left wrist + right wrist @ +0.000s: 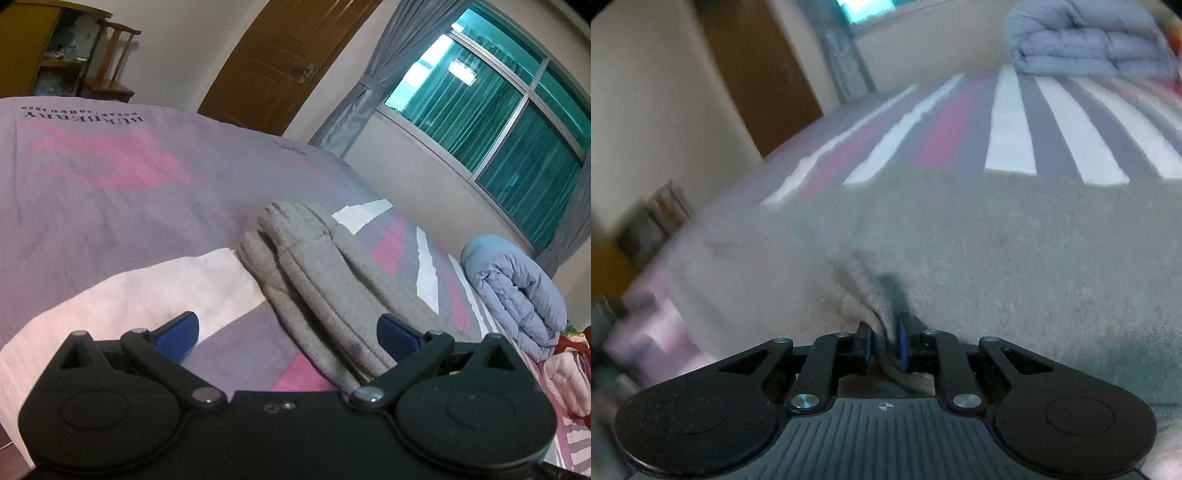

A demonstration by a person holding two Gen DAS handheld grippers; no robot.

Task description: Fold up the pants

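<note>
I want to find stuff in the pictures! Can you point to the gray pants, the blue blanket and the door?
gray pants [317, 266]: left wrist view, middle of the folded fleece.
blue blanket [517, 288]: left wrist view, its rolled side.
door [280, 62]: left wrist view, wooden panel.

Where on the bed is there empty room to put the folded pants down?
The widest bare patch is the lilac and pink bedsheet left of the grey fleece pants, stretching up toward the printed lettering. The striped part between the pants and the rolled light-blue quilt is narrower. The quilt corner by the window is crowded.
</note>
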